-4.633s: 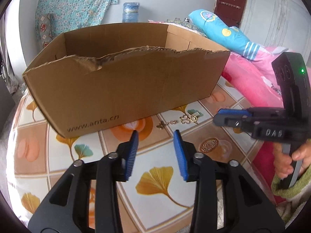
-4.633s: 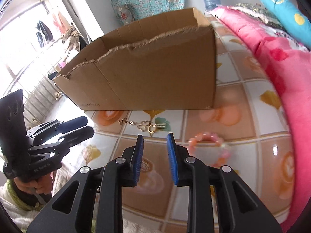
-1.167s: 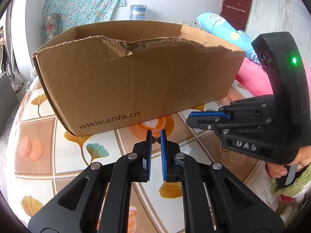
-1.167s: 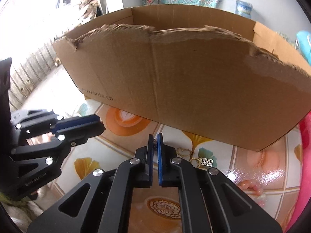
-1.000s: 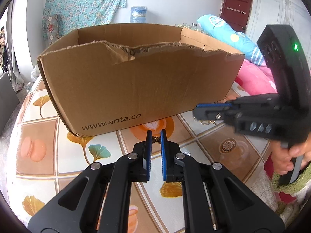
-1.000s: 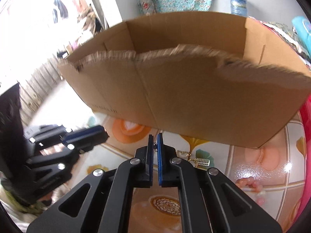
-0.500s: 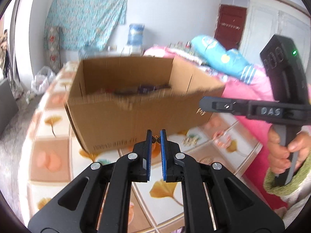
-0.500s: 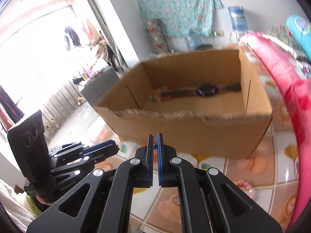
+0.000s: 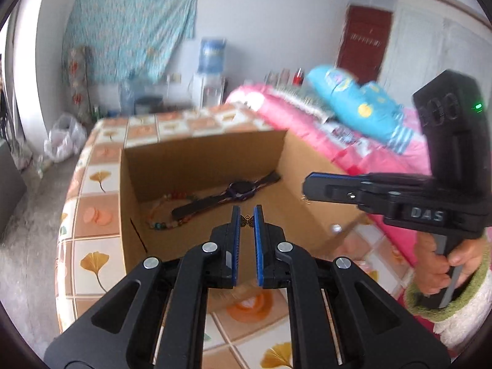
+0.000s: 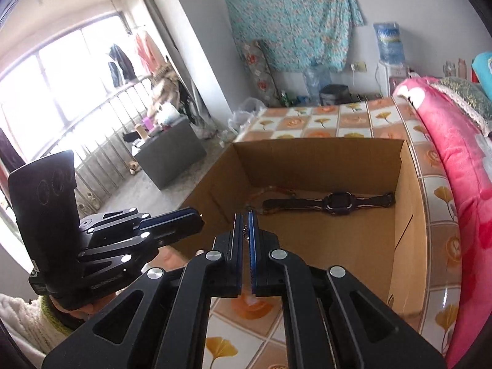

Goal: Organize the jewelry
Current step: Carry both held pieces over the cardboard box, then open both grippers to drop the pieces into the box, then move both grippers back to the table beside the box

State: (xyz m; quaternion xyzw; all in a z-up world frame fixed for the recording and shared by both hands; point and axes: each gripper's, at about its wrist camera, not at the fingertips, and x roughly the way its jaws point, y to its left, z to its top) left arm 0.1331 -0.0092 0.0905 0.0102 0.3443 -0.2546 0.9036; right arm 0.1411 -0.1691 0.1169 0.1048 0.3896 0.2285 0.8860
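Cardboard box (image 10: 406,215) below | both grippers (image 9: 246,220) (image 10: 245,224) clamped on chain (image 9: 247,220) | lower it inside, then part fingers together.

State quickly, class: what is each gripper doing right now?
Left gripper: shut on the butterfly charm.
Right gripper: shut on the chain.

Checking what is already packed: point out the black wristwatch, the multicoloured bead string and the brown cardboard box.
Black wristwatch (image 10: 339,203): right wrist view, on its square face.
Multicoloured bead string (image 9: 160,224): left wrist view, on the near loop of beads.
Brown cardboard box (image 10: 310,158): right wrist view, on the inner far wall.
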